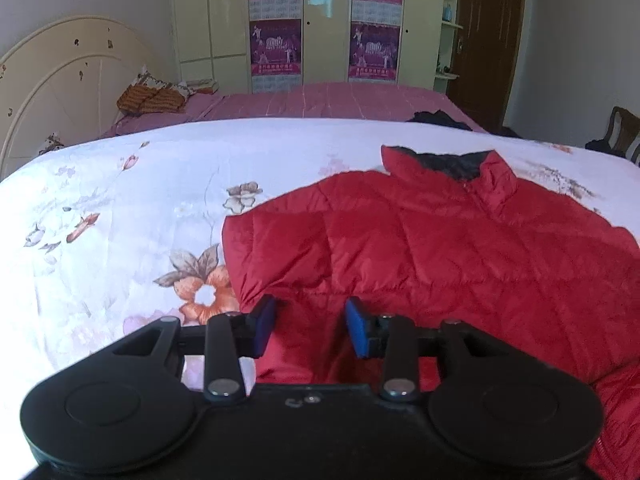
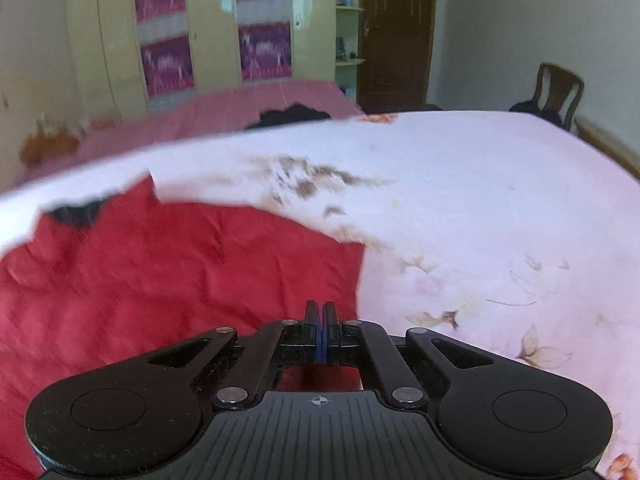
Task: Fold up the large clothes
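Red puffer jacket (image 1: 420,248) lying flat on floral quilt (image 1: 120,200), collar far | left gripper (image 1: 310,328) hovering low over near hem, fingers spread, holding nothing | right gripper (image 2: 322,328) fingers pressed together above jacket's right edge; cloth between them: cannot tell | advice: be pinching both layers before lifting.

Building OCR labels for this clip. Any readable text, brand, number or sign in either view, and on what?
None can be read.
Purple posters on the wardrobe doors: printed lines and calendar-like grids, too small to read; blurred in the right wrist view.
Red puffer jacket: no label or logo visible.
Floral bedsheet: pattern only.
Right gripper body: a crosshair mark, no letters.
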Tool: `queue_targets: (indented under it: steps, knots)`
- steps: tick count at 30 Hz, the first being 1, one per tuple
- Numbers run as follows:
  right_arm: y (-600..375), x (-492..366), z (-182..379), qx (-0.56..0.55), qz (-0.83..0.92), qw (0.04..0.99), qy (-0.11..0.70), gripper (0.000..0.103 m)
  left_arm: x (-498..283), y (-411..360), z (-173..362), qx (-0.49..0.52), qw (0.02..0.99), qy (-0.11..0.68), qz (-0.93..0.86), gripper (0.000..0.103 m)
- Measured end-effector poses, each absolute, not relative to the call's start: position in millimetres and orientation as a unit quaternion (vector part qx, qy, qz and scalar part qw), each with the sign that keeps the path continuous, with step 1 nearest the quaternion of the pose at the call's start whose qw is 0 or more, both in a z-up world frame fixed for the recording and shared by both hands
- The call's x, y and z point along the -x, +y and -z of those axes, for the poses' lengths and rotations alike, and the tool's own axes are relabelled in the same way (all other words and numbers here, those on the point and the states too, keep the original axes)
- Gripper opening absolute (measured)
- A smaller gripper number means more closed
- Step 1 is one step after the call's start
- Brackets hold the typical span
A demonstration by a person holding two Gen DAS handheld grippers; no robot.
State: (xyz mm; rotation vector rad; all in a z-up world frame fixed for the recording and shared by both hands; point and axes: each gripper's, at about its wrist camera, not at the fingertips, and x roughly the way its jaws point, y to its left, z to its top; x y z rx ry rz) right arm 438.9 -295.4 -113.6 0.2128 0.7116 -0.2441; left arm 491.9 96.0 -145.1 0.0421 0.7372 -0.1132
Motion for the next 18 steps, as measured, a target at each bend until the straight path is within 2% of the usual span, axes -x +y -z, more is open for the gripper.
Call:
queue_targets:
  steps: [2,3,4,5,6,8,10,11,14,16,17,18]
  knots:
    - [-292.6,-440.9,108.1,-0.116,0.103,0.926,0.345,0.001,-494.2,95.3,145.4,-0.018,0.930,0.362,0.055,0.037]
    - [-289.6,-443.4,108.0,-0.118,0.092,0.925,0.349,0.004,-495.4,94.9,146.4,-0.017,0.930,0.363,0.055,0.037]
    - [-285.5,-444.8,108.3,-0.117,0.085,0.923,0.356,0.014,-495.6,94.7,147.6,-0.017,0.929,0.365,0.054,0.037]
    - [-282.8,-446.4,110.7,-0.117,0.083,0.922,0.360,0.056,-495.3,94.2,148.2,-0.017,0.929,0.365,0.053,0.037]
    - [-280.1,-445.2,111.7,-0.115,0.087,0.923,0.356,0.088,-494.6,93.7,148.4,-0.020,0.930,0.364,0.053,0.037]
    - [-276.6,-440.9,112.8,-0.099,0.090,0.929,0.344,0.088,-493.1,93.3,148.5,-0.024,0.930,0.362,0.055,0.037]
    - [-278.3,-441.8,117.4,-0.109,0.079,0.925,0.355,0.067,-493.2,93.4,149.5,-0.025,0.930,0.362,0.056,0.037]
    - [-280.1,-444.9,121.8,-0.119,0.076,0.919,0.369,0.052,-493.6,93.5,149.8,-0.024,0.930,0.363,0.055,0.037]
    - [-280.0,-448.0,130.9,-0.116,0.075,0.911,0.389,0.050,-494.3,92.4,150.2,-0.023,0.930,0.364,0.054,0.037]
    - [-277.8,-446.3,133.0,-0.115,0.067,0.909,0.394,0.030,-494.4,91.8,150.9,-0.025,0.930,0.364,0.053,0.037]
    - [-275.1,-446.7,133.6,-0.114,0.053,0.908,0.399,0.016,-494.7,91.4,151.3,-0.025,0.929,0.364,0.054,0.037]
    - [-270.8,-446.7,133.7,-0.105,0.050,0.909,0.400,0.015,-495.3,90.8,151.7,-0.025,0.929,0.365,0.053,0.037]
